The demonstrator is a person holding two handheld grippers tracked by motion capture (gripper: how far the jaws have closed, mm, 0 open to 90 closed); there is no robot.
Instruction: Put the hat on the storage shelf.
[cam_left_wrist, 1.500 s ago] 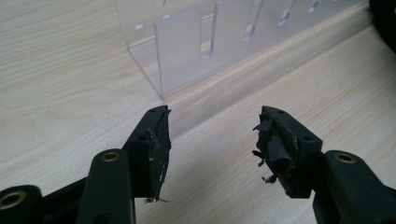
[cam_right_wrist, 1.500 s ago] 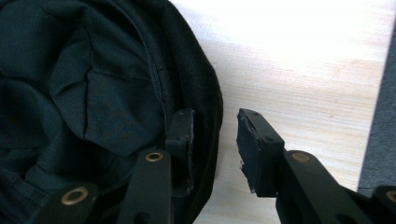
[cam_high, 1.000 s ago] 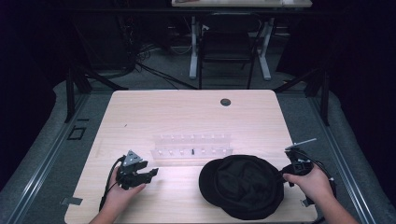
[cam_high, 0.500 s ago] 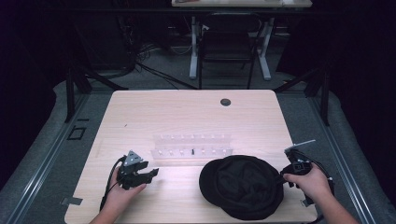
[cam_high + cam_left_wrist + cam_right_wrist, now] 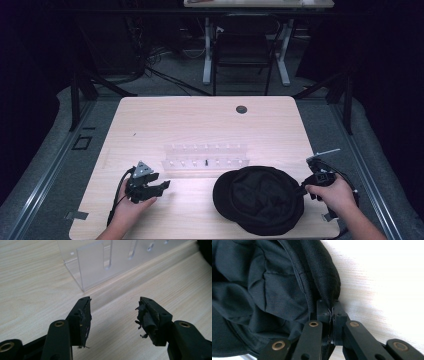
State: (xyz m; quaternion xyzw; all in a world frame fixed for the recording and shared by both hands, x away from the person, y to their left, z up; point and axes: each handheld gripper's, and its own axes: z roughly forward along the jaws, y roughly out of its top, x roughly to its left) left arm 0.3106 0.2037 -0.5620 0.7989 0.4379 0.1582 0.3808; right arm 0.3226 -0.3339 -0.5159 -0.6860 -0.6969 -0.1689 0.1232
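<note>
Black fabric is what the work turns on: a black cap (image 5: 260, 199) lies crumpled near the front edge of the desk (image 5: 200, 125), toward its right front corner, just in front of a clear acrylic rack (image 5: 206, 156) that stands mid-desk. The right tongs (image 5: 303, 189) have just been closing and now sit pressed together on the cap's right-hand rim; in the right gripper view the two black jaws meet with a fold of the cap's (image 5: 274, 285) hem pinched between them, right at the seam, the pale desk showing beyond it. The left tongs (image 5: 164, 185) rest low over the desk near its left front corner, well apart from the cap, their jaws spread with nothing between; the left gripper view shows worn pads (image 5: 85, 317) standing apart above bare wood, with the rack's (image 5: 100, 262) near end just ahead. The step in hand looks like securing a first grip on the cap, and that grip seems made. The next move probably calls for lifting or drawing the pinched rim so the cap opens out, while the left tongs come across to catch the opposite edge. The hold is on a thin fold, so a quick pull could slip it free.
</note>
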